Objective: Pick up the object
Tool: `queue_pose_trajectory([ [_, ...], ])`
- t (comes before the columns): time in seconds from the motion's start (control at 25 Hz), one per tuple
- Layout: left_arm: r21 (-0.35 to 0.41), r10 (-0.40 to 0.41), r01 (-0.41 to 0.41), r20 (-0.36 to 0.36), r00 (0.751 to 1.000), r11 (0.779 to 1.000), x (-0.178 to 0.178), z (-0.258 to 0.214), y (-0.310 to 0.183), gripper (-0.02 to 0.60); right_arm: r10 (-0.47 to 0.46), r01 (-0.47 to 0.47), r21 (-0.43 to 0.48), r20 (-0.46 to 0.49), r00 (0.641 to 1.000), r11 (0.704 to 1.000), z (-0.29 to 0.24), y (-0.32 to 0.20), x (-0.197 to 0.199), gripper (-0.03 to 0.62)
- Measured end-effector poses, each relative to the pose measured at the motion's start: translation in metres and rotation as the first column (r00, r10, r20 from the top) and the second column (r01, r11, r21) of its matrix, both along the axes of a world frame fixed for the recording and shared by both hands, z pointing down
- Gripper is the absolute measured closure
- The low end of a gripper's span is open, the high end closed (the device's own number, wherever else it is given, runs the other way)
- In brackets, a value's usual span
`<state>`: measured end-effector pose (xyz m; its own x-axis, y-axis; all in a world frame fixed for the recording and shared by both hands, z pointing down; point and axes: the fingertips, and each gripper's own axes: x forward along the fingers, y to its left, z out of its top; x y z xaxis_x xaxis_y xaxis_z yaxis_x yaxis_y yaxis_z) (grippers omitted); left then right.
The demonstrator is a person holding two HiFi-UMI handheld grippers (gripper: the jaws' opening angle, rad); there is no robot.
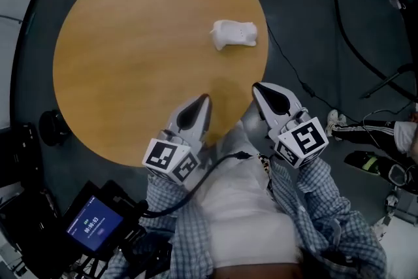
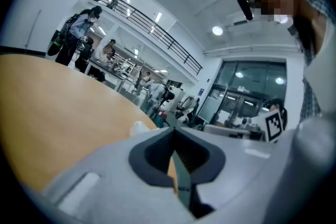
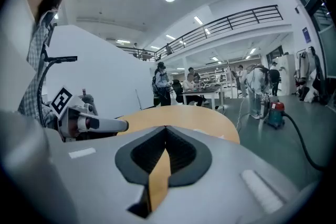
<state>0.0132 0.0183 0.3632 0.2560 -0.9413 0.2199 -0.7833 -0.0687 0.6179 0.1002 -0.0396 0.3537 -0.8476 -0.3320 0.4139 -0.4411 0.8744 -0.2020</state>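
A small white object lies on the round wooden table, toward its right side. Both grippers hover at the near edge of the table, well short of the object. My left gripper points up toward the table's middle, its jaws shut and empty. My right gripper sits to its right, just below the object, also shut with nothing held. In the left gripper view a bit of the white object peeks above the closed jaws. The right gripper view shows closed jaws over the table edge.
Black cables run over the grey floor right of the table. A device with a lit blue screen sits at the lower left. A person's shoes and other gear lie at the right. People stand by desks in the background.
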Motion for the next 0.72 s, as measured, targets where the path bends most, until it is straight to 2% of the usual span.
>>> queue_pose_trajectory([
  [0.04, 0.018, 0.04, -0.04, -0.014, 0.999, 0.999, 0.007, 0.0, 0.002, 0.578, 0.045, -0.045, 0.027, 0.0, 0.999, 0.999, -0.005, 0.003, 0.008, 0.588],
  [0.12, 0.021, 0.046, -0.046, -0.043, 0.998, 0.999, 0.014, -0.002, 0.005, 0.578, 0.043, -0.042, 0.051, -0.011, 0.999, 0.998, -0.012, 0.004, 0.013, 0.588],
  [0.32, -0.007, -0.034, 0.034, -0.046, 0.998, 0.999, 0.0, 0.002, -0.008, 0.578, -0.147, 0.151, 0.053, -0.07, 0.987, 0.987, -0.008, -0.021, -0.018, 0.588],
  [0.44, -0.04, -0.043, 0.042, -0.022, 0.999, 0.998, -0.005, 0.014, -0.002, 0.534, -0.268, 0.272, 0.039, -0.083, 0.96, 0.961, 0.007, -0.016, -0.031, 0.564],
  [0.52, -0.047, 0.004, -0.003, 0.018, 1.0, 0.999, -0.004, 0.025, 0.003, 0.509, -0.311, 0.314, 0.043, -0.07, 0.948, 0.948, 0.019, -0.012, -0.035, 0.539],
  [0.6, -0.06, 0.04, -0.038, 0.024, 0.999, 0.997, 0.001, 0.035, 0.005, 0.489, -0.361, 0.365, 0.04, -0.09, 0.928, 0.93, 0.028, -0.013, -0.038, 0.524],
  [0.72, -0.096, 0.047, -0.049, -0.027, 0.999, 0.994, 0.006, 0.05, 0.006, 0.463, -0.485, 0.491, -0.009, -0.17, 0.858, 0.871, 0.041, -0.017, -0.049, 0.458],
])
